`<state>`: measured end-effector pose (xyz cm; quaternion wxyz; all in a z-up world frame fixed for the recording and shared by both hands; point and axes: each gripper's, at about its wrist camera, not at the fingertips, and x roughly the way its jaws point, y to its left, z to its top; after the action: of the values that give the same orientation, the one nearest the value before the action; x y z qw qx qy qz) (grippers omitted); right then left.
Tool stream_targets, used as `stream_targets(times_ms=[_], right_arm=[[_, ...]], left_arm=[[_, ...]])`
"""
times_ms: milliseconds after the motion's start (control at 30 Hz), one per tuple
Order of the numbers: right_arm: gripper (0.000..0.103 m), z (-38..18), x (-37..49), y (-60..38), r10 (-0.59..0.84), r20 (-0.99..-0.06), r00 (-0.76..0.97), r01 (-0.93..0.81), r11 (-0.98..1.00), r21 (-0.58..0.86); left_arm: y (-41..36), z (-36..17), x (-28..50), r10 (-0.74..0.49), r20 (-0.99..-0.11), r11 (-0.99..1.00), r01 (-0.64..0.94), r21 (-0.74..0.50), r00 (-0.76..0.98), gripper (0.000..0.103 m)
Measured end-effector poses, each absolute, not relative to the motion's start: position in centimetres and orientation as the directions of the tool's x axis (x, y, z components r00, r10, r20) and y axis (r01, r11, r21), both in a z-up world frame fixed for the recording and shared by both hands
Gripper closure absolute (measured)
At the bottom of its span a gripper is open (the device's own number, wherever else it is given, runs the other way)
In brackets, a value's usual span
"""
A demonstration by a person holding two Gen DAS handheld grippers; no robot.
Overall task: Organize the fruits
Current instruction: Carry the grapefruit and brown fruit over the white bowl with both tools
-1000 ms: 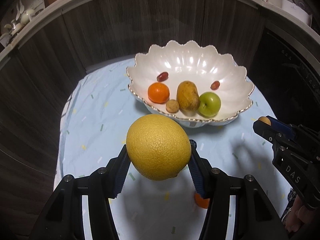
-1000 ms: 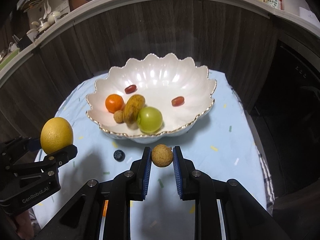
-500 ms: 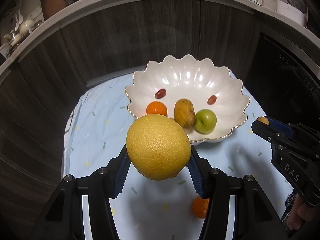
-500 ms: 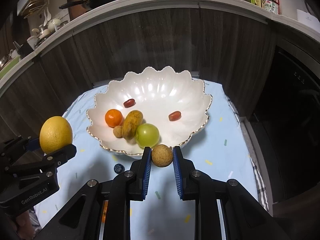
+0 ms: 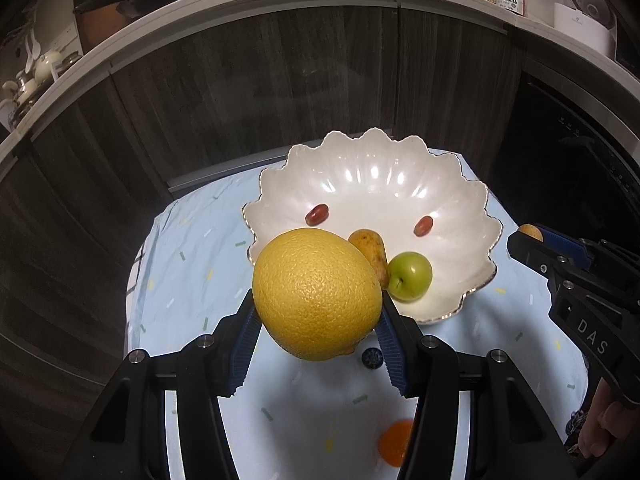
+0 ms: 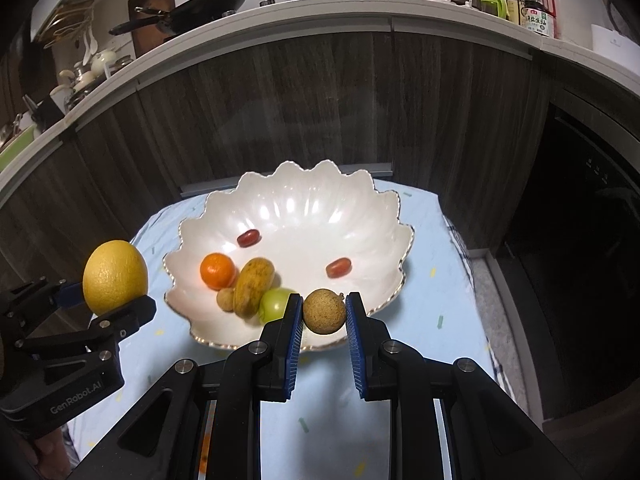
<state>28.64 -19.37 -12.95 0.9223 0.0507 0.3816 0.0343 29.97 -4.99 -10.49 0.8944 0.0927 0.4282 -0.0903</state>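
My left gripper (image 5: 318, 332) is shut on a large yellow citrus (image 5: 316, 294), held above the table in front of the white scalloped bowl (image 5: 372, 168). My right gripper (image 6: 323, 320) is shut on a small brown longan (image 6: 323, 311), held over the bowl's near rim (image 6: 384, 308). In the bowl lie a green apple (image 5: 410, 276), a brown pear-like fruit (image 6: 253, 286), a tangerine (image 6: 217, 271), a second longan (image 6: 225, 300) and two red grapes (image 6: 338, 267). The left gripper with the citrus (image 6: 115, 276) shows at left in the right wrist view.
A blueberry (image 5: 372, 357) and an orange fruit (image 5: 394, 442) lie on the light blue tablecloth (image 5: 192, 264) under my left gripper. Dark wood cabinet fronts (image 6: 280, 112) stand behind the table. The counter above carries a pan (image 6: 192, 12) and bottles (image 6: 536, 4).
Both grippers have risen and tilted with their fruits held; the bowl now sits lower and farther in both views. The right gripper's longan is now over the bowl's near rim.
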Motion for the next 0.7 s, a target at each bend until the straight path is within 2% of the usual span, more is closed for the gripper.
stream_targets(times_ms=[700], right_arm=[[0.08, -14.6, 34.1, -20.7, 0.095, -0.718, 0.69, -0.012, 0.993, 0.119]], left_arm=[[-6.2, -12.2, 35.3, -0.079, -0.801, 0.963, 0.253, 0.092, 0.593, 0.049]])
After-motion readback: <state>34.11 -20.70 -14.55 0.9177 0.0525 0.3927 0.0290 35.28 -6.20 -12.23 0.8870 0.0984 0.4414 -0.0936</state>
